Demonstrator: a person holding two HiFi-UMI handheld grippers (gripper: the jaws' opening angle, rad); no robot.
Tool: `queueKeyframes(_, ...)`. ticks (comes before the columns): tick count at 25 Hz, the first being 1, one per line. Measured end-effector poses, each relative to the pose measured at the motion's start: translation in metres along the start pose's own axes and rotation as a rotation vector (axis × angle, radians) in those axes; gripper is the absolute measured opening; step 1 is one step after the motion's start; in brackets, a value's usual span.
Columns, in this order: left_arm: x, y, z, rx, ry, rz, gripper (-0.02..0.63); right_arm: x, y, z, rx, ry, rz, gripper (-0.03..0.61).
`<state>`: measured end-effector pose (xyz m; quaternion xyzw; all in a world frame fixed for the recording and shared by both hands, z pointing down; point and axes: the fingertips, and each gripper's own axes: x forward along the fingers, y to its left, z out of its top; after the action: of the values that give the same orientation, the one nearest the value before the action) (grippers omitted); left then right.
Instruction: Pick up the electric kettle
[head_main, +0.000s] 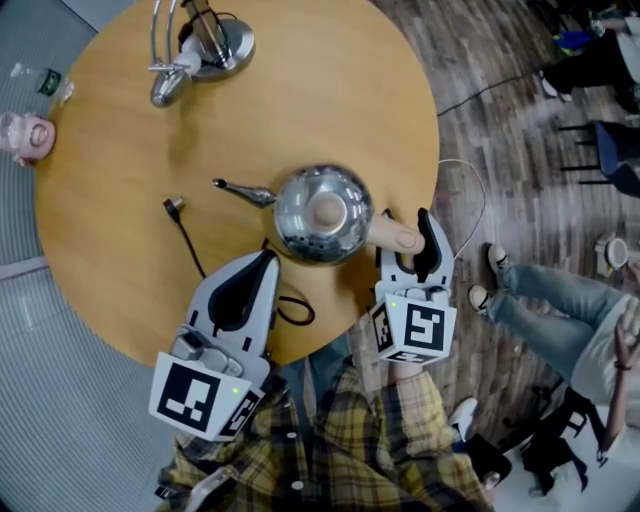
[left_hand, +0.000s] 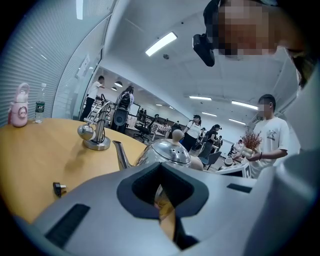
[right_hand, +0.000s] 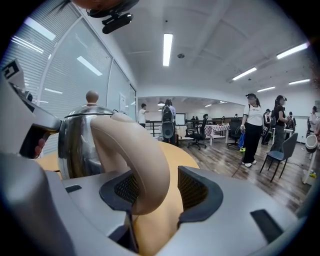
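The steel electric kettle (head_main: 322, 213) stands on the round wooden table (head_main: 120, 260) near its front edge, spout (head_main: 243, 190) pointing left and beige handle (head_main: 395, 235) pointing right. My right gripper (head_main: 406, 245) is open around that handle (right_hand: 137, 155): the handle leans on the left pad, and a gap shows to the right pad. The kettle body (right_hand: 80, 142) fills the left of the right gripper view. My left gripper (head_main: 258, 268) is shut, empty, just front-left of the kettle (left_hand: 167, 152).
A black cable with a plug (head_main: 176, 208) lies left of the kettle. A chrome stand (head_main: 200, 48) sits at the table's far side, a pink bottle (head_main: 27, 136) off its left edge. A seated person's legs (head_main: 535, 300) are right of the table.
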<state>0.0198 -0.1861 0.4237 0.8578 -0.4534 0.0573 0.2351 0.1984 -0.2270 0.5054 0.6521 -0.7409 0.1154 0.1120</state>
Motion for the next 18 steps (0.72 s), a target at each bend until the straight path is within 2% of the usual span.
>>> queueKeyframes(4, 0.001, 0.002, 0.001, -0.006, -0.002, 0.006, 0.003, 0.008, -0.001, 0.001, 0.011, 0.006, 0.011, 0.215)
queueKeyframes(13, 0.001, 0.006, 0.002, -0.016, -0.004, 0.015, 0.003, 0.024, 0.002, 0.006, 0.012, 0.004, 0.013, 0.109)
queueKeyframes(18, 0.002, 0.008, 0.001, -0.025, -0.001, 0.016, 0.003, 0.029, 0.000, 0.007, 0.064, 0.008, 0.016, 0.095)
